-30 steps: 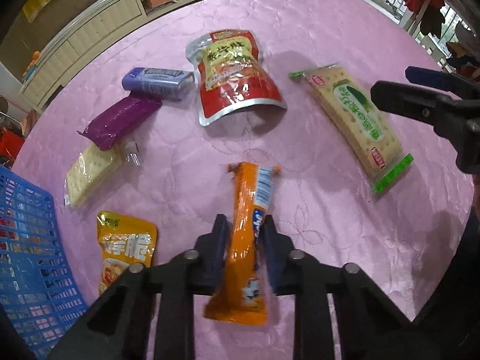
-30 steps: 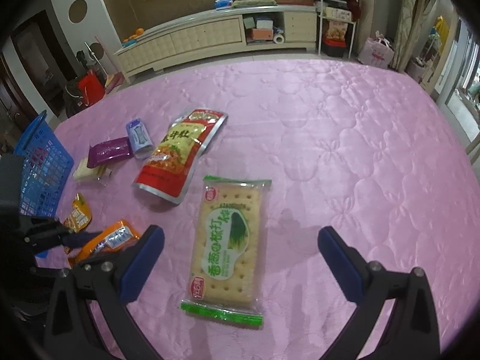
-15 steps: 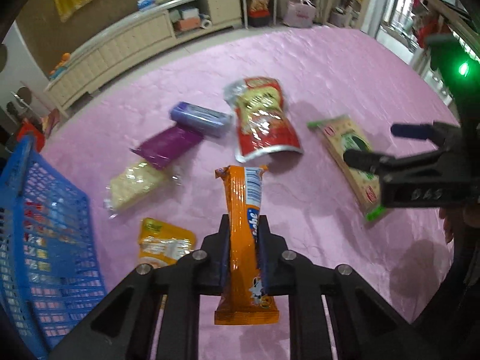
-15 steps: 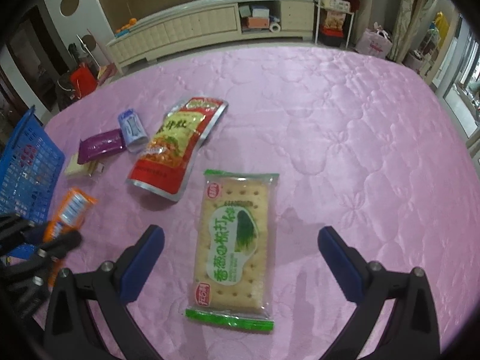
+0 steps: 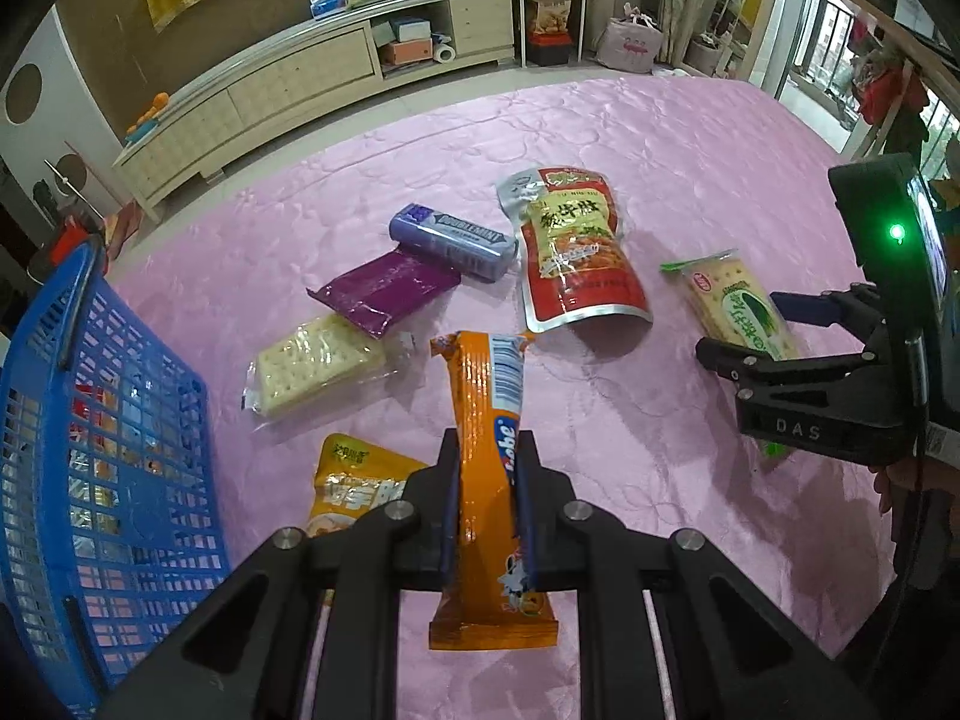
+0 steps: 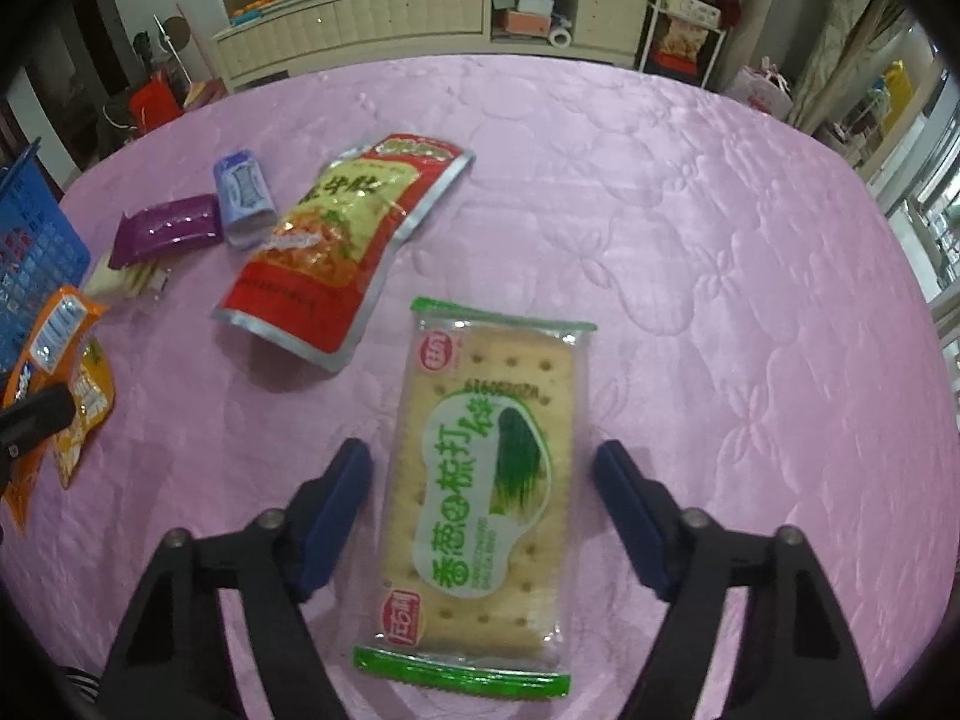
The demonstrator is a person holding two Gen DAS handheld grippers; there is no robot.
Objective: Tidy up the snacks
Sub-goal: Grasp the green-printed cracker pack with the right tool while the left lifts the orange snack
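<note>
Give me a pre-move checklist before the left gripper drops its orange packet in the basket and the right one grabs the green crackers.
1. Left gripper clamped on the orange packet: ok.
2. Orange packet clear of the pink tablecloth: ok, it hangs lifted.
3. Blue basket within view at the left, top open: ok.
4. Green cracker pack lies between the right gripper fingers: ok, and the jaws have just been closing.
5. Pads touching the cracker pack: not ok, gaps show on both sides.
6. Red pouch clear of the right fingers: ok.
</note>
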